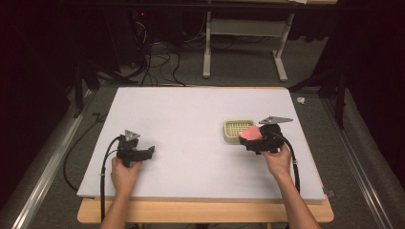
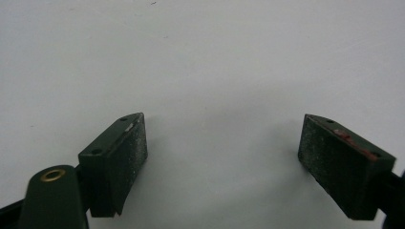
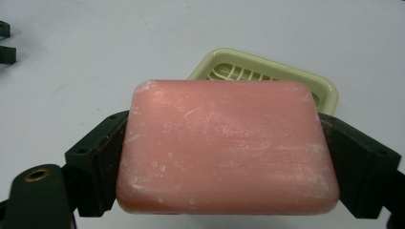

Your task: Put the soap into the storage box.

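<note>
A pink bar of soap (image 3: pixel 224 145) is clamped flat between the jaws of my right gripper (image 3: pixel 224 164), which is shut on it. In the high view the soap (image 1: pixel 250 133) hangs just right of a pale green soap dish (image 1: pixel 234 130) with a grid floor, and my right gripper (image 1: pixel 255 141) hovers at the dish's near right corner. The soap dish's rim (image 3: pixel 277 64) peeks out behind the soap. My left gripper (image 1: pixel 149 152) rests at the left of the white table, open, with bare table between its pads (image 2: pixel 125 152).
The white tabletop (image 1: pixel 191 138) lies on a wooden board. Beyond it stand a desk frame (image 1: pixel 243 43) and floor cables (image 1: pixel 157 62). Metal rails (image 1: pixel 43 162) run along both sides. The tips of the left gripper (image 3: pixel 7 43) show far off in the right gripper view.
</note>
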`<state>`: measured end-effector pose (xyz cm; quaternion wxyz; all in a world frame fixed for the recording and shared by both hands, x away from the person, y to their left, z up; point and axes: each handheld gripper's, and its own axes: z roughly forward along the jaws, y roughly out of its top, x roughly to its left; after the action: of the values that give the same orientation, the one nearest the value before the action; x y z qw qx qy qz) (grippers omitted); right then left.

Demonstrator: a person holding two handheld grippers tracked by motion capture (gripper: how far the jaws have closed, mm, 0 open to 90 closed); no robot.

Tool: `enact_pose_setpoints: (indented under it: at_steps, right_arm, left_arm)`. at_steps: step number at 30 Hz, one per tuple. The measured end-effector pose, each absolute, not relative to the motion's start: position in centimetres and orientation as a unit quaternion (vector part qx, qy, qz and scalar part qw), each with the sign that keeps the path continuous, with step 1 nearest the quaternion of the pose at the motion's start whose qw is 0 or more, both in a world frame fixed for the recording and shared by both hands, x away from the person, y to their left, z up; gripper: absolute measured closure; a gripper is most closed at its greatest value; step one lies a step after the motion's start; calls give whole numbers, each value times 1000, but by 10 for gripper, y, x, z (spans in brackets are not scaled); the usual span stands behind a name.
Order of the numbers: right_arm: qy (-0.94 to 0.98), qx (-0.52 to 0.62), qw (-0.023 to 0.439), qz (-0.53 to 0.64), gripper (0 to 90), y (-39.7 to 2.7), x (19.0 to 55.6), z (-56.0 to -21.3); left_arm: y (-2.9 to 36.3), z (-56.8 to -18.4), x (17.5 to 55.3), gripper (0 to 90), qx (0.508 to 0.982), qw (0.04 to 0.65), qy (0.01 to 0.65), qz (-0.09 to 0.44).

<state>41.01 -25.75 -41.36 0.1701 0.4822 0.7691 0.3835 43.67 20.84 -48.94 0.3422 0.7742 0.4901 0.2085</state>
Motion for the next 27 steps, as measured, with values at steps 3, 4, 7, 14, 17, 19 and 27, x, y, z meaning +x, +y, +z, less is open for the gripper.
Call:
enact_pose_setpoints:
  at_steps: [3,4,7,14,17,19,27]
  right_arm:
    - [768,484,168,385,137,-255,414,-415]
    - [769,485,166,382,137,-255,415,-415]
    - [770,487,166,377,137,-253,419,-416]
    - [768,499,169,364,137,-247,433,-418]
    - [767,507,167,357,137,-243,439,-420]
    - [767,512,167,349,137,-241,443,-422]
    - [765,530,174,322,136,-235,460,-430]
  left_arm:
    - [208,-489,437,174,774,342,490,208]
    - [208,-489,437,174,774,342,490,208]
    - [208,-489,437,174,774,342,490,208]
    - [208,-489,437,175,774,342,490,208]
    - [208,-489,437,174,774,342,490,208]
    - [208,-489,437,174,774,342,490,208]
    - [208,-489,437,174,774,342,490,208]
